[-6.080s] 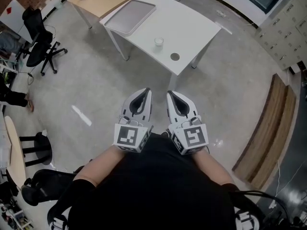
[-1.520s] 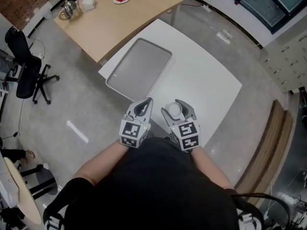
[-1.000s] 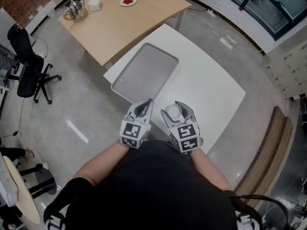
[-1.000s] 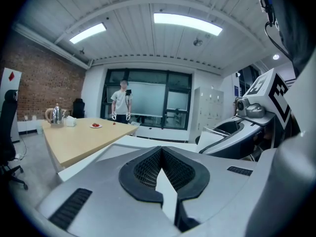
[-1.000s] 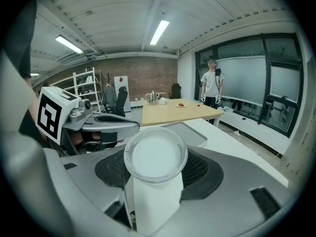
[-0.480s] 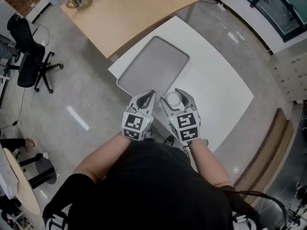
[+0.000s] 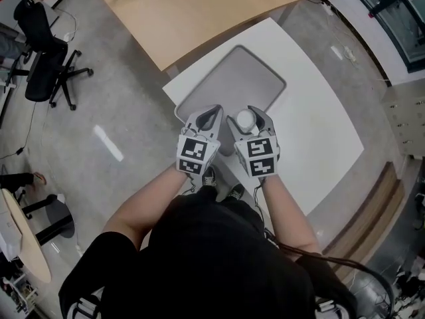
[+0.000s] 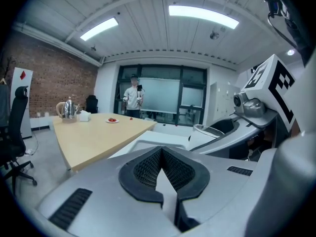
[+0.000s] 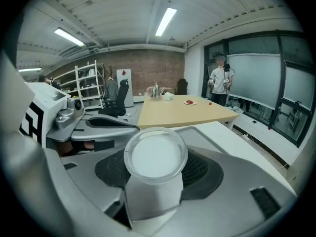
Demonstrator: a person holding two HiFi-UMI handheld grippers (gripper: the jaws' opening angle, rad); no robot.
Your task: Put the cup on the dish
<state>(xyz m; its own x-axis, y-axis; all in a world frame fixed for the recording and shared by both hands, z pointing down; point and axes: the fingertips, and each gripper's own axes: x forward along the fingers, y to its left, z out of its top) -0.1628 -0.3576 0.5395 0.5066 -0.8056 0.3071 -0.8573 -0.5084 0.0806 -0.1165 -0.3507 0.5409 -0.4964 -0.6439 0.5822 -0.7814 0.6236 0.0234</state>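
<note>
A small white cup (image 7: pixel 246 119) sits upright between the jaws of my right gripper (image 7: pixel 252 119), which is shut on it; its round rim (image 9: pixel 155 156) fills the right gripper view. The dish is a grey rounded tray (image 7: pixel 247 78) on the white table (image 7: pixel 322 135). Both grippers hover over the tray's near edge. My left gripper (image 7: pixel 210 116) is beside the right one, shut with nothing in it; its dark pads (image 8: pixel 143 169) meet at the tips. The cup (image 8: pixel 208 131) also shows at the right of the left gripper view.
A long wooden table (image 7: pixel 199 8) adjoins the white one beyond the tray, with a small plate (image 9: pixel 189 102) and a kettle (image 8: pixel 68 109) at its far end. A black office chair (image 7: pixel 41 52) stands on the floor to the left. A person (image 9: pixel 217 84) stands far off by the windows.
Six seconds ago the cup stood on the table and both grippers were far from it. Over the last second the grippers, with the cup in the right one, have moved forward over the tray's near edge.
</note>
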